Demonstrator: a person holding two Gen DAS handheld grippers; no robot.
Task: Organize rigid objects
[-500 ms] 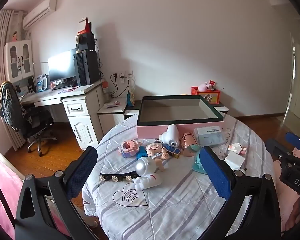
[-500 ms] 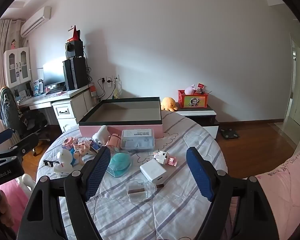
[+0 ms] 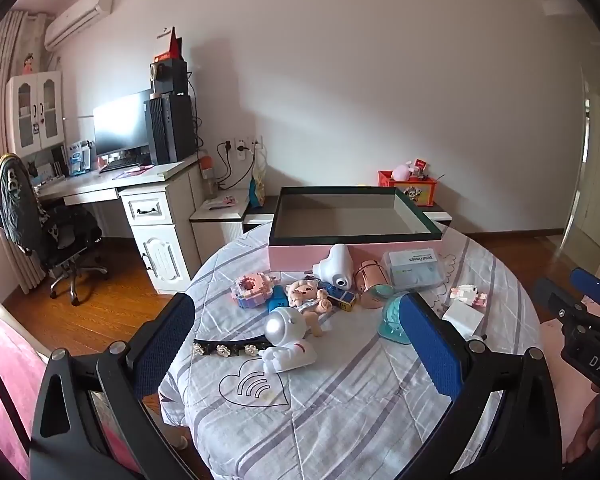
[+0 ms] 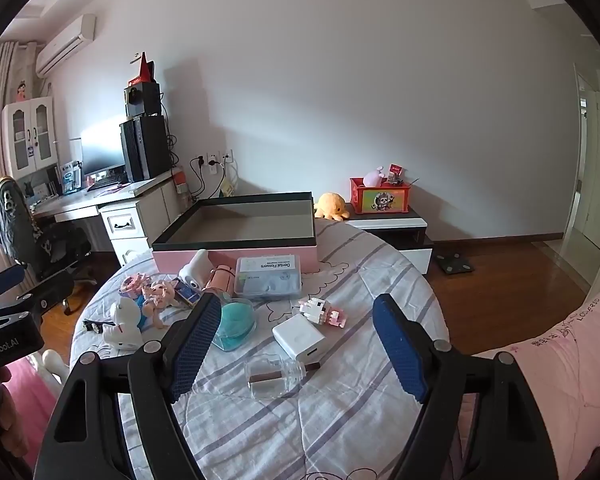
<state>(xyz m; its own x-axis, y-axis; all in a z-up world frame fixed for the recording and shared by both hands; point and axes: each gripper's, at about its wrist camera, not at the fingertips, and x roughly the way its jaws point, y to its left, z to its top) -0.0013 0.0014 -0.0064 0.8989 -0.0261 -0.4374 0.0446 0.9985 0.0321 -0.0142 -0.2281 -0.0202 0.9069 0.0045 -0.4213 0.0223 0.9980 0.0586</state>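
Note:
A round table (image 3: pixel 340 420) with a striped cloth holds several small objects. A pink box with a dark rim (image 3: pixel 352 248) (image 4: pixel 236 254) stands open at the far side. In front of it lie an astronaut figure (image 3: pixel 286 338), a doll (image 3: pixel 308 296), a white cone-shaped device (image 3: pixel 338 268), a copper cup (image 3: pixel 370 282), a clear floss box (image 4: pixel 268 278), a teal dish (image 4: pixel 234 322), a white charger (image 4: pixel 298 338), a block toy (image 4: pixel 324 312) and a clear bottle (image 4: pixel 274 376). My left gripper (image 3: pixel 296 344) is open above the astronaut. My right gripper (image 4: pixel 296 354) is open above the charger and bottle.
A desk (image 3: pixel 112 188) with monitor and an office chair (image 3: pixel 48 232) stand at the left. A low cabinet with a red toy box (image 4: pixel 380 198) is behind the table. A pink bed edge (image 4: pixel 560 380) is at the right. A black flowered band (image 3: pixel 228 348) lies beside the astronaut.
Both grippers have shifted very slightly; the objects on the table have not moved and both grippers stay open.

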